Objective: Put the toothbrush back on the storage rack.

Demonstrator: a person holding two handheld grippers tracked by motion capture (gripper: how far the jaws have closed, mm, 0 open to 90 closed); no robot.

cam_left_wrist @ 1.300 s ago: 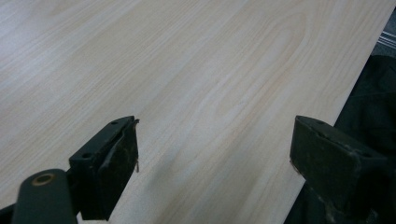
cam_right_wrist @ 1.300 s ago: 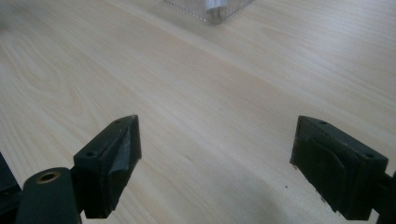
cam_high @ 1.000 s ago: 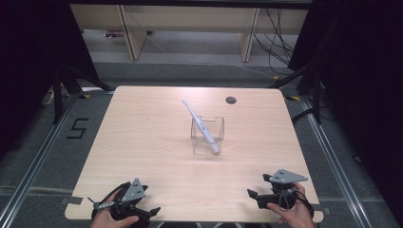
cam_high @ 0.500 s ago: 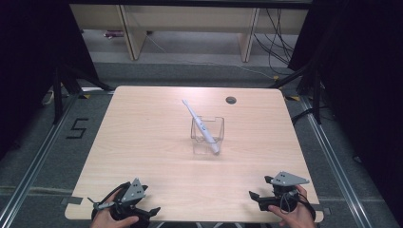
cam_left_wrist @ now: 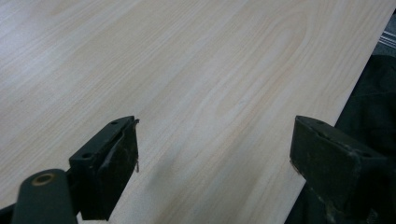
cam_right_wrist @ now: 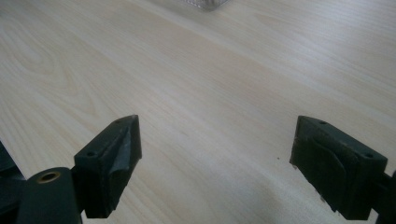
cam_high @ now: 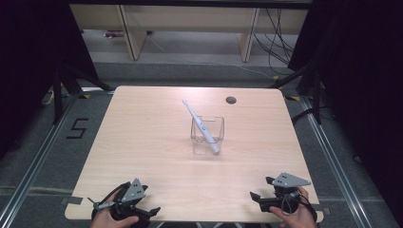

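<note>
A pale wooden table [cam_high: 142, 142] is seen from above, with two hand-held tongs kept at its near edge. The left tongs [cam_high: 142, 214] are held at the near-left corner with jaws spread wide and nothing between them, as is confirmed in the left gripper view [cam_left_wrist: 212, 163], where bare wood and the table's edge are seen past the jaws. The right tongs [cam_high: 259, 199] are held at the near-right corner, likewise spread and empty; in the right gripper view [cam_right_wrist: 215, 163] bare wood lies between the jaws.

A clear square cup [cam_high: 207, 137] is placed well ahead of both tongs, roughly midway between them. A white toothbrush [cam_high: 201, 126] is stood in it, tilted, its head raised toward the far left.

A small dark round hole [cam_high: 231, 100] is set in the tabletop beyond the cup. The figure "5" [cam_high: 77, 128] is marked on the floor left of the table.
</note>
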